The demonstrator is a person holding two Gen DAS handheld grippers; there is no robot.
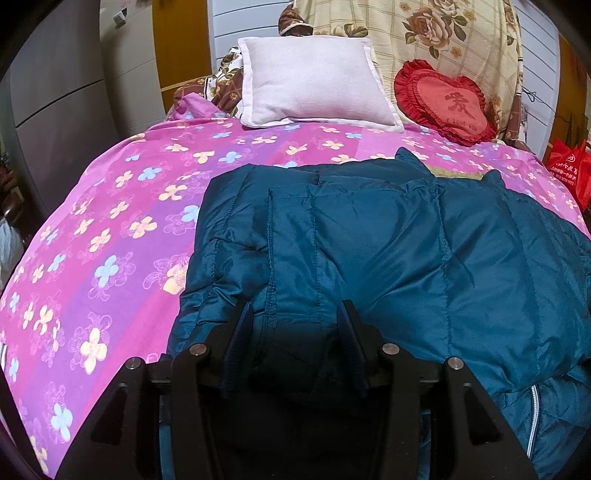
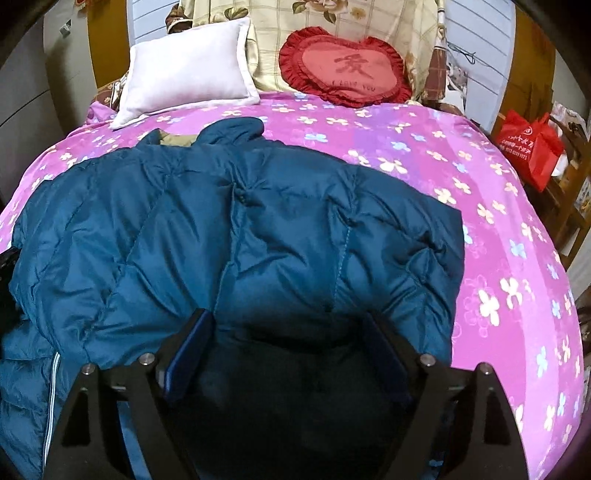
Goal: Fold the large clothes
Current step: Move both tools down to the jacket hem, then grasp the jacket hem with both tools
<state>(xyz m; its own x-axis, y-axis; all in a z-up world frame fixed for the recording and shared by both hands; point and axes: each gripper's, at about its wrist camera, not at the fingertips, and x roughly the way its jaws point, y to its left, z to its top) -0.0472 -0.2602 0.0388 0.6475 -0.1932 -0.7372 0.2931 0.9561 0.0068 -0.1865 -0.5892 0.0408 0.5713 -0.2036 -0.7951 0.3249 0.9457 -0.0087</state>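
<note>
A teal quilted puffer jacket (image 1: 388, 240) lies spread on the pink flowered bed cover (image 1: 110, 221), collar toward the pillows. My left gripper (image 1: 295, 314) is open, its fingers resting over the jacket's near left part, fabric between the pads. In the right wrist view the same jacket (image 2: 258, 221) fills the middle, on the pink cover (image 2: 498, 258). My right gripper (image 2: 288, 321) is open wide over the jacket's near right part. A white-edged zipper (image 2: 51, 387) shows at the lower left.
A white pillow (image 1: 310, 85) and a red heart cushion (image 1: 443, 103) lean at the head of the bed against a floral blanket (image 1: 424, 33). A red bag (image 2: 532, 147) stands beside the bed on the right. A grey cabinet (image 1: 55, 92) is at the left.
</note>
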